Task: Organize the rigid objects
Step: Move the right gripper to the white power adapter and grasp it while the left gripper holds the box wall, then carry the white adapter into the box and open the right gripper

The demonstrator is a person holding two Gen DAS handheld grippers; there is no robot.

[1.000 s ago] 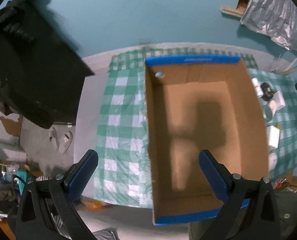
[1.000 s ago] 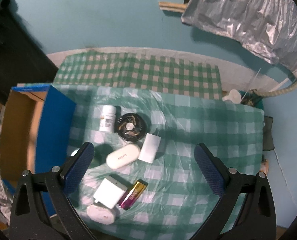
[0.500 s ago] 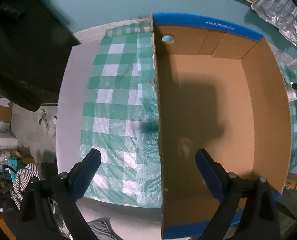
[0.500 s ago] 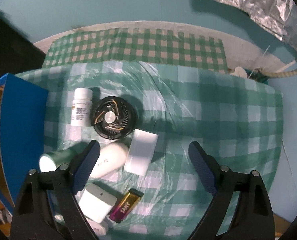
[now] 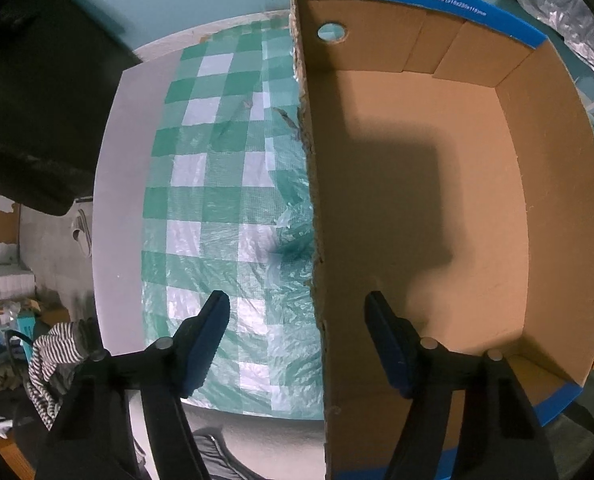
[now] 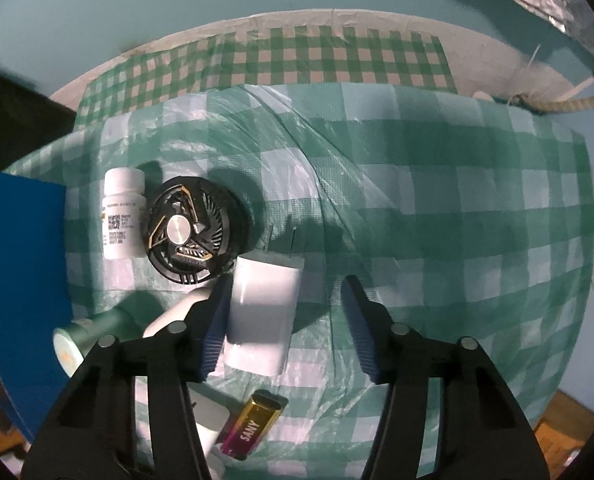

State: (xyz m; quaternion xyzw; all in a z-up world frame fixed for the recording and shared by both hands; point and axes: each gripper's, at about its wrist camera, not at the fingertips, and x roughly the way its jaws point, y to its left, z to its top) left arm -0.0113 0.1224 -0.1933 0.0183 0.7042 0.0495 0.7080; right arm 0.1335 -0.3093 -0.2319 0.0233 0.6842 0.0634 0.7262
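Both tongs sit lower than a second ago, and their jaws have just been closing; the box wall and the white charger loom much larger in my views now.

Hard to read from here: a white oval case (image 6: pixel 173 314) and a white block (image 6: pixel 209 420) are mostly hidden behind my right tongs' left arm; a green tube (image 6: pixel 93 330) is part shadowed, its far end hidden; the blue box side (image 6: pixel 21 280) is cut by the frame edge; a striped cloth (image 5: pixel 51 364) and floor clutter low on the left stay dim.

Around them on the checked counter cover (image 6: pixel 437 208): a white pill bottle (image 6: pixel 123 216) just beside a round black fan (image 6: pixel 193 232); a gold and pink battery (image 6: pixel 255 424) nearer me, marked SANY.

My left tongs (image 5: pixel 297 332) straddle the raw left wall of the cardboard box (image 5: pixel 437 200), one finger outside over the cover, one inside; jaws moderately wide, pads clear of the card.

My right tongs (image 6: pixel 285 320) stand narrowed around the white charger (image 6: pixel 263 312); it lies flat, prongs pointing away, against the left pad, with a clear gap to the right pad.
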